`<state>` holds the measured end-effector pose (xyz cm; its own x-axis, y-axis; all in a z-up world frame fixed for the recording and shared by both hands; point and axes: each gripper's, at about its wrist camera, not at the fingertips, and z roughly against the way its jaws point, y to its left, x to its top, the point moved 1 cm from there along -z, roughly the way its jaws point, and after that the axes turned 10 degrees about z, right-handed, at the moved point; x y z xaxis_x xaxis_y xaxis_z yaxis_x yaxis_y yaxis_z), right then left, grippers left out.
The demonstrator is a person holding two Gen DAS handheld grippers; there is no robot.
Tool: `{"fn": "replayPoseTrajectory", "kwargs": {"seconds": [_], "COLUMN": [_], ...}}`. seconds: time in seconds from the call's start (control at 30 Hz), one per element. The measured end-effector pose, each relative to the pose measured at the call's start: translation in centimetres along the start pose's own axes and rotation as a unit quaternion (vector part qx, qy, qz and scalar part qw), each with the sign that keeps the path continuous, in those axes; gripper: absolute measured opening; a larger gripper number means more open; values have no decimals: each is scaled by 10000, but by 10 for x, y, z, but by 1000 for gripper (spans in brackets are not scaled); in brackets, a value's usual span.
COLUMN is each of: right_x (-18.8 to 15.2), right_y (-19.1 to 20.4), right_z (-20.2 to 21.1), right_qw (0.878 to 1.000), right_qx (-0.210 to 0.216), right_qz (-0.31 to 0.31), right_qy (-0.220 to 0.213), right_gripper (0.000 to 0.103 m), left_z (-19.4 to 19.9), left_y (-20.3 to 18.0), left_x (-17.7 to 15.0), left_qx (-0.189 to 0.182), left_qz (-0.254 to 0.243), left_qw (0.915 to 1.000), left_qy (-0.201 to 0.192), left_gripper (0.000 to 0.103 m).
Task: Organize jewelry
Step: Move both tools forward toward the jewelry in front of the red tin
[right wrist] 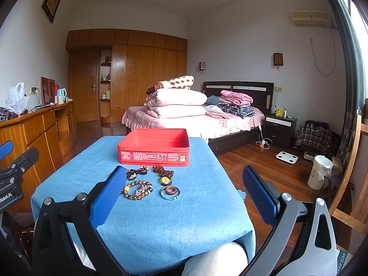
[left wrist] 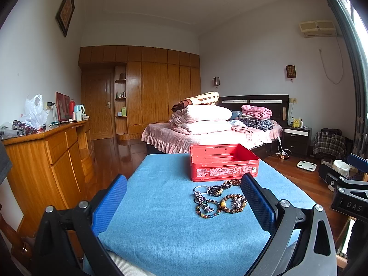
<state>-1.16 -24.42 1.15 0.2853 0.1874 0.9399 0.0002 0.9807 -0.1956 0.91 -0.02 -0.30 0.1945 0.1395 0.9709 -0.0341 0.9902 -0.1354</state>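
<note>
Beaded bracelets (right wrist: 138,189) lie loose on the blue tabletop (right wrist: 161,218) just near of the open red tin (right wrist: 153,153); light, floppy and rolly, so with both grippers' fingers (left wrist: 257,199) wide and empty, I'd pinch one across its strand.

- I see the worktop (right wrist: 147,218) draped in a blue cloth (left wrist: 161,218) that hangs over its near edge.
- Toward its far end sits an open red tin box (right wrist: 153,148), printed text on its front wall.
- Nearer me, a cluster of jewelry lies on the cloth, just in front of the box.
- From the right wrist I make out a dark beaded bracelet (right wrist: 136,172), a reddish-brown bead string (right wrist: 162,170) with a yellow pendant, a tiger-eye bracelet (right wrist: 137,190) and a silver bangle (right wrist: 170,193) with a red ring inside it.
- From the left wrist I also see a metal watch band (left wrist: 202,201) lying over a multicoloured bead bracelet (left wrist: 208,210).
</note>
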Motion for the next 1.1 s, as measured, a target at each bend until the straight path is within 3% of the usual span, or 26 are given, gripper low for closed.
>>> {"fn": "replayPoseTrajectory", "kwargs": {"seconds": [0.47,1.1], "right_x": [-6,-39], "right_y": [4,12], "right_z": [-20,-123], "right_qw": [9997,9896], "right_qx": [2,278], "right_qz": [36,106], "right_qy": [237,1410], "right_gripper": [98,98], "left_z": [-23,-132], "left_y": [7,15], "left_x": [-6,-48], "left_qx": [89,198], "left_qz": [58,74], "left_qw": [9995,9869], "left_qy": [291,1596], "left_gripper": [97,97]}}
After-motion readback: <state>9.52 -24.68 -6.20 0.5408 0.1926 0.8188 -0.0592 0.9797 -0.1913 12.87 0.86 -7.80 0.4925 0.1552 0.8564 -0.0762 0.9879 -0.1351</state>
